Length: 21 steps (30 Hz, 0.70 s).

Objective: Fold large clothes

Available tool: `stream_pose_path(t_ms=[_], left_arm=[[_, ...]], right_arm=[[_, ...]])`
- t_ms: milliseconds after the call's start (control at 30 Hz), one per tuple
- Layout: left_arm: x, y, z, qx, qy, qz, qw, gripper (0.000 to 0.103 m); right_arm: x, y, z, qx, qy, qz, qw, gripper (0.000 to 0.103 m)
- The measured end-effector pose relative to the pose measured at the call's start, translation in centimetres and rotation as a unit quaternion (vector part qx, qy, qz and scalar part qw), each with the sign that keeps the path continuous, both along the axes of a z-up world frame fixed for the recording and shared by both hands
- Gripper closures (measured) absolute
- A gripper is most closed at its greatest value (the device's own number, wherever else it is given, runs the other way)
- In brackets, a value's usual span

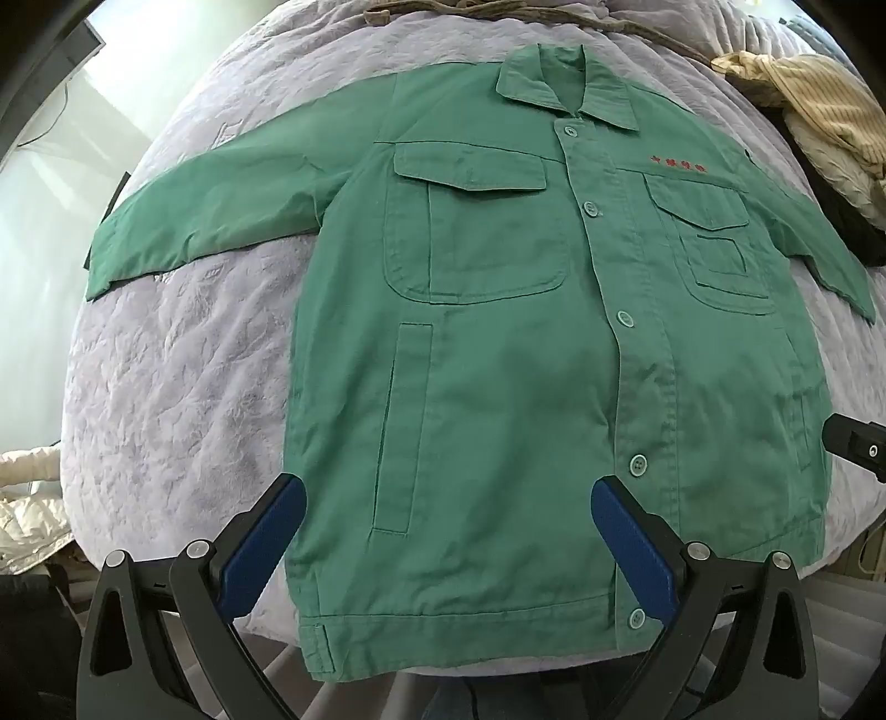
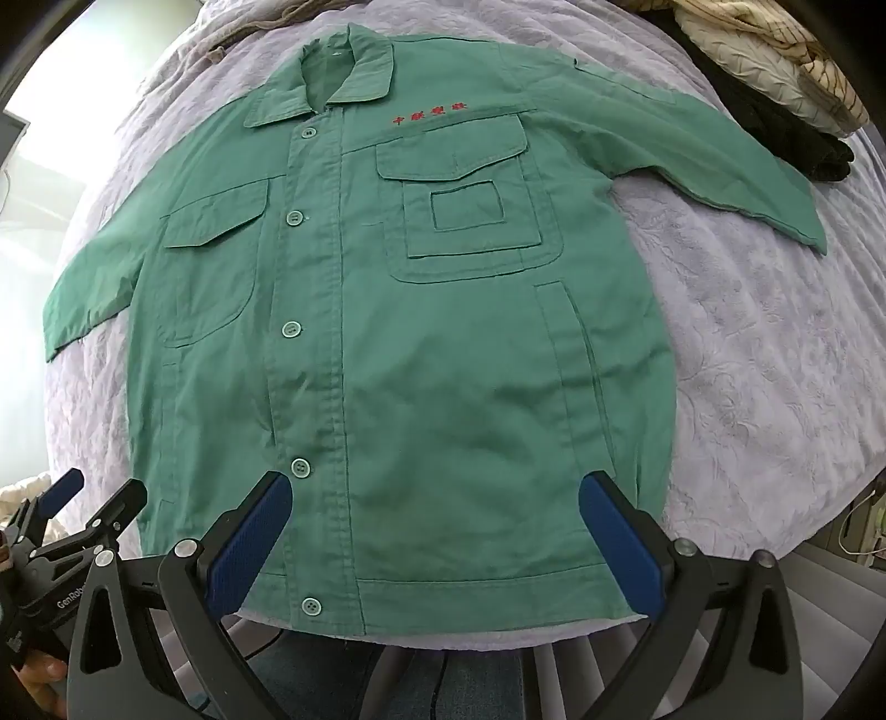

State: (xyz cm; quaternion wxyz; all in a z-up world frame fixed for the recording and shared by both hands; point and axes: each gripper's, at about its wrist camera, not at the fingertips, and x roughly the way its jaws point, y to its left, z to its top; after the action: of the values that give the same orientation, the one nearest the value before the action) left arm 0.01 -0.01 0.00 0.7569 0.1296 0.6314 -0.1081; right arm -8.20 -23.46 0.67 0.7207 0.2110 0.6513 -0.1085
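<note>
A green button-up work jacket (image 1: 498, 343) lies flat, front up and buttoned, on a lilac quilted bedspread (image 1: 166, 376). Both sleeves are spread out to the sides. Red embroidered characters sit above one chest pocket. It also shows in the right wrist view (image 2: 421, 343). My left gripper (image 1: 448, 493) is open and empty, held above the hem on the jacket's left half. My right gripper (image 2: 434, 487) is open and empty above the hem on the right half. The left gripper (image 2: 83, 498) also shows at the lower left of the right wrist view.
A pile of cream striped and black clothes (image 2: 775, 72) lies at the far right of the bed, near the right sleeve's cuff. A brown cord or strap (image 1: 498, 11) lies beyond the collar. The bed's near edge (image 2: 498, 637) runs just under the hem.
</note>
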Motion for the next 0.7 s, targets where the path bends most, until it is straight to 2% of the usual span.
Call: stream_pose_path(t_ms=[700], left_arm=[[0.34, 0.03, -0.04, 0.0, -0.008, -0.002, 1.0, 0.0]], right_arm=[[0.74, 0.25, 0.35, -0.006, 0.0, 0.009, 1.0, 0.0]])
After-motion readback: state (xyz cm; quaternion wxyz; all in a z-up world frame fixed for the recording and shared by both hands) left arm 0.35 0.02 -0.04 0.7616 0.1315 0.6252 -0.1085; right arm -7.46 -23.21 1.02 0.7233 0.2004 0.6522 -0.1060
